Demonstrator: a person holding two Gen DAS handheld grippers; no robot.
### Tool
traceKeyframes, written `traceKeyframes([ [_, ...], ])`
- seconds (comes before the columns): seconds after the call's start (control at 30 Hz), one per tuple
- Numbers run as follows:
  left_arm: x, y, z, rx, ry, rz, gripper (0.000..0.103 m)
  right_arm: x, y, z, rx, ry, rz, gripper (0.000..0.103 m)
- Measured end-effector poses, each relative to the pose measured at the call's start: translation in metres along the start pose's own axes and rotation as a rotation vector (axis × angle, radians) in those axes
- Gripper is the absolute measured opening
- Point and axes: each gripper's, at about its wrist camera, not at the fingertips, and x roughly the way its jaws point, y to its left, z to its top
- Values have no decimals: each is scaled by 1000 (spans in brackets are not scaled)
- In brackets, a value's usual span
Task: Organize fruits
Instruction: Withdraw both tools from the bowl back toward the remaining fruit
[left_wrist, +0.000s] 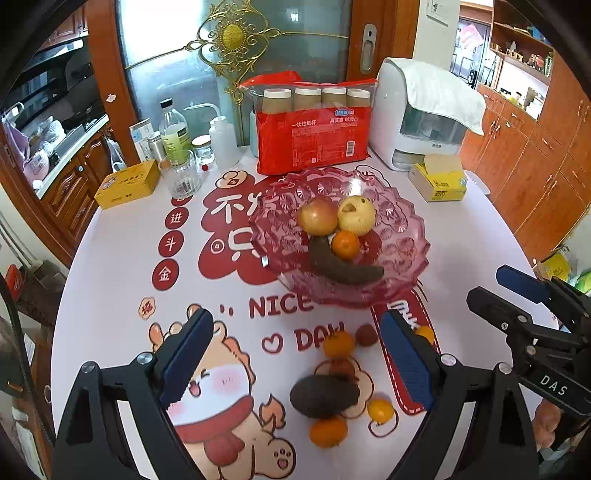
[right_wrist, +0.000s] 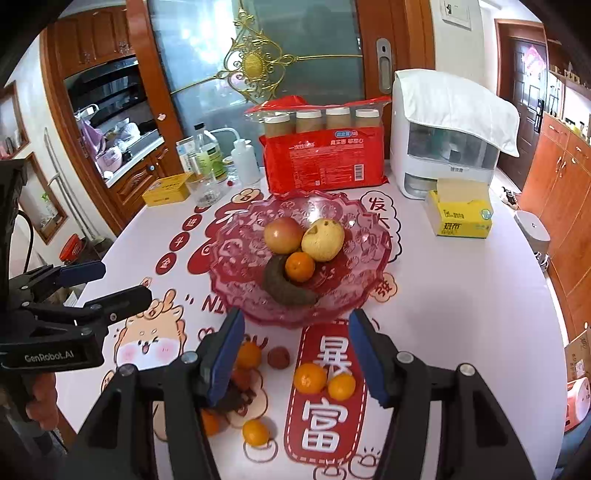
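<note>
A pink glass fruit bowl (left_wrist: 406, 236) (right_wrist: 229, 284) holds an apple (left_wrist: 317, 217) (right_wrist: 283, 235), a pear (left_wrist: 356, 215) (right_wrist: 323, 239), an orange (left_wrist: 345, 244) (right_wrist: 300, 266) and a dark curved fruit (left_wrist: 343, 266) (right_wrist: 284, 286). On the table in front lie loose small oranges (left_wrist: 339, 343) (right_wrist: 309, 377), a lychee (left_wrist: 366, 335) (right_wrist: 277, 357) and a dark avocado-like fruit (left_wrist: 324, 397). My left gripper (left_wrist: 295, 363) is open and empty above the loose fruit. My right gripper (right_wrist: 295, 350) is open and empty, just before the bowl's near rim.
A red pack of paper cups (left_wrist: 314, 136) (right_wrist: 325, 155), a white appliance under a cloth (left_wrist: 417, 114) (right_wrist: 443, 140), a yellow tissue box (left_wrist: 439, 181) (right_wrist: 461, 214), bottles and a glass (left_wrist: 181, 177) and a yellow tin (left_wrist: 127, 184) stand at the table's back.
</note>
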Motion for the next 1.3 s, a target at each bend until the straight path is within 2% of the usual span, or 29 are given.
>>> traceKeyframes([
  [0.23,-23,-7,-19,28,-15,8,91,-14,5,-22,-19,14,20,59],
  [0.53,-41,0,-32,115,-26,4,91,-16,26,-52,-59,51,46,59],
  [0.63,-35,6,-39,163,-3,-17,91,-7,37,-62,-71,79,54,59],
  [0.77,-18,19,-63,256,43,-46,91,13,56,-80,-94,130,67,59],
  [0.87,-3,28,-78,290,78,-49,91,34,71,-94,-118,178,71,59],
  [1.1,35,55,-101,286,165,-68,91,79,101,-117,-123,302,121,59],
  [1.3,49,70,-100,258,184,-105,91,108,116,-122,-115,364,103,59],
])
